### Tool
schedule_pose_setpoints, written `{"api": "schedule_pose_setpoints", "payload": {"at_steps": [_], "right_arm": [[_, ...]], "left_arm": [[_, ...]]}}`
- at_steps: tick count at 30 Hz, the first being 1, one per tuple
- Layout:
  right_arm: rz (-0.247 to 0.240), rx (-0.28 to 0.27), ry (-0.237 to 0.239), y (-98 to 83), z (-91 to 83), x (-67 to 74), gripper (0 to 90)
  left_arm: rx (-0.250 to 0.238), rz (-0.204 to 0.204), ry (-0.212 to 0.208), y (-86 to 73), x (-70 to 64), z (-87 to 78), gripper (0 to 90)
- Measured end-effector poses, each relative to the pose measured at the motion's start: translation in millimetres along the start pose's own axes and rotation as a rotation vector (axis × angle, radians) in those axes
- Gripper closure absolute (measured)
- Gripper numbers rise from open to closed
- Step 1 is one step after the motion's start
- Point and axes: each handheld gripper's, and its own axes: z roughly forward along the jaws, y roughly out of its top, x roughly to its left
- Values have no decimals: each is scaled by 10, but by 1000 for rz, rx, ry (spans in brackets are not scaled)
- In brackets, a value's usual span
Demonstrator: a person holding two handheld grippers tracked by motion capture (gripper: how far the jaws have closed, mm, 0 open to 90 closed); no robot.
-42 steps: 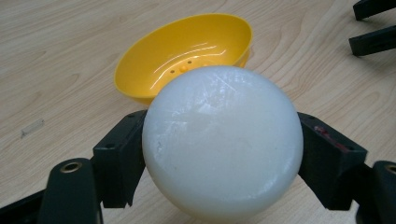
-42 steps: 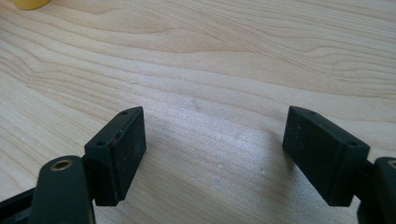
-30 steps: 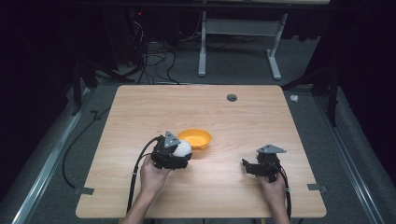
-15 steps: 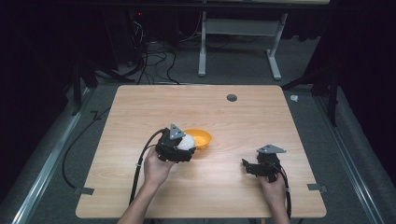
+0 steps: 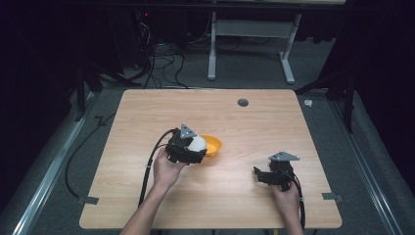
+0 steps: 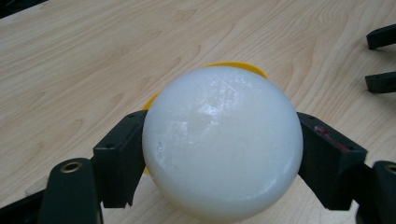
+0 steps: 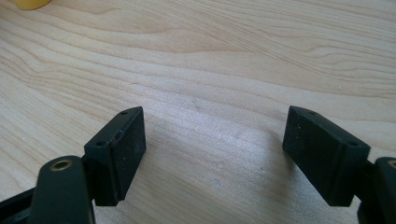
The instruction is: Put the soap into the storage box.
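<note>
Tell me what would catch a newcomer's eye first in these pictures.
First, the white ball clamped in the left claw, held just above the orange bowl near the middle of the wooden table. Next, the right claw, open with nothing in it, low over bare wood toward the near right corner.

Mostly hidden behind the white ball (image 6: 222,142): yellow bowl (image 6: 240,66). Cut off at the frame's right beyond the ball: two dark jaw tips (image 6: 382,59).

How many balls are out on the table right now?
1. The white ball is clamped in the left gripper, right beside the orange bowl. The right gripper is open with nothing between its jaws. Another could be hidden behind the left gripper.
</note>
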Motion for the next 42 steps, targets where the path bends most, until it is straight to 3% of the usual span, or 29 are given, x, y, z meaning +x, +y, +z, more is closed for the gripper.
{"api": "schedule_pose_setpoints", "payload": {"at_steps": [8, 20, 42], "right_arm": [[0, 0, -1, 1, 0, 1, 221], [-1, 0, -2, 1, 1, 2, 221], [0, 1, -2, 1, 1, 2, 221]], "left_arm": [[5, 0, -9, 85, 42, 97, 246], [30, -2, 11, 158, 98, 288, 246], [97, 6, 28, 106, 80, 560, 245]]}}
